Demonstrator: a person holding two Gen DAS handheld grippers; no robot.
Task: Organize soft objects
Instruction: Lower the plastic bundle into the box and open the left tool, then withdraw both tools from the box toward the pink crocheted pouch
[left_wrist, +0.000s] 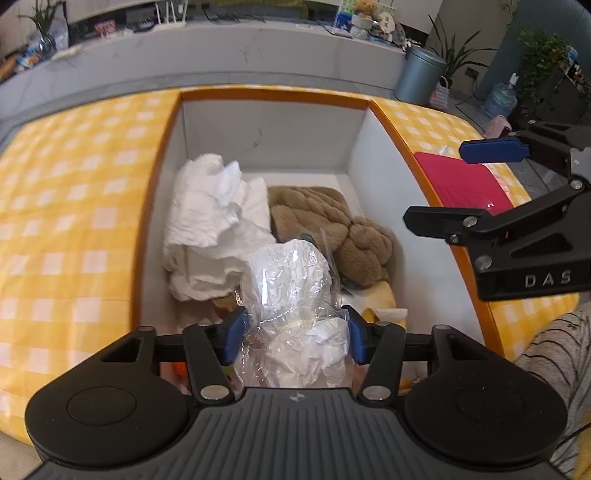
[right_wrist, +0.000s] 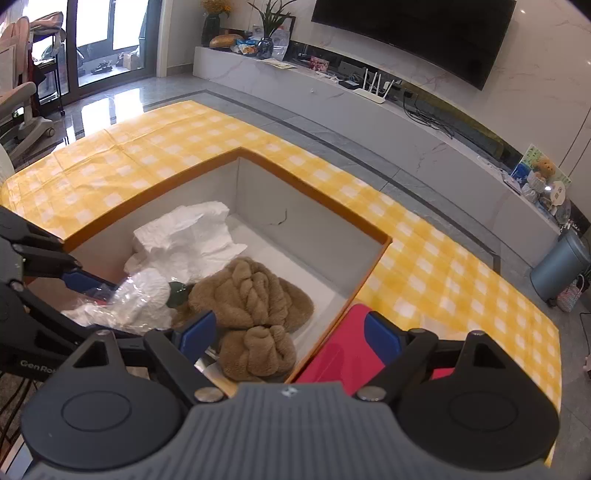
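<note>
Left gripper (left_wrist: 293, 338): low over the near end of the box, pointing down into it; blue pads (left_wrist: 233, 334) on either side of the bag, both touching the plastic; clamped on the bag
Bag (left_wrist: 291, 291): clear crinkled plastic with white stuff inside, between the left pads, its far end resting on the pile in the box; seen from the right wrist as a shiny white bundle (right_wrist: 142, 295) at the left gripper's tip
Right gripper (right_wrist: 286, 334): jaws wide apart, nothing between them; left pad over the brown plush, right pad over the red mat; hangs over the box's right rim; seen from the left wrist at the right edge (left_wrist: 436, 186), above the rim
Sleeve (left_wrist: 557, 354): grey with dark stripes, at the right edge under the right gripper
Box (left_wrist: 354, 173): white inside, orange rim, set on the cloth; soft things in its near half, far floor bare
Brown plush (left_wrist: 325, 225): twisted, fluffy, in the right half of the box, touching the bag and the white cloth
White cloth (left_wrist: 210, 221): crumpled, against the left wall, just beside the brown plush
Yellow thing (left_wrist: 380, 295): near right corner of the box, mostly hidden under the bag; kind unclear
Red mat (left_wrist: 465, 184): flat on the cloth, just outside the right rim
Cloth (left_wrist: 74, 221): yellow and white check, spread under the box
Bin (left_wrist: 419, 74): grey, on the floor beyond the cloth
</note>
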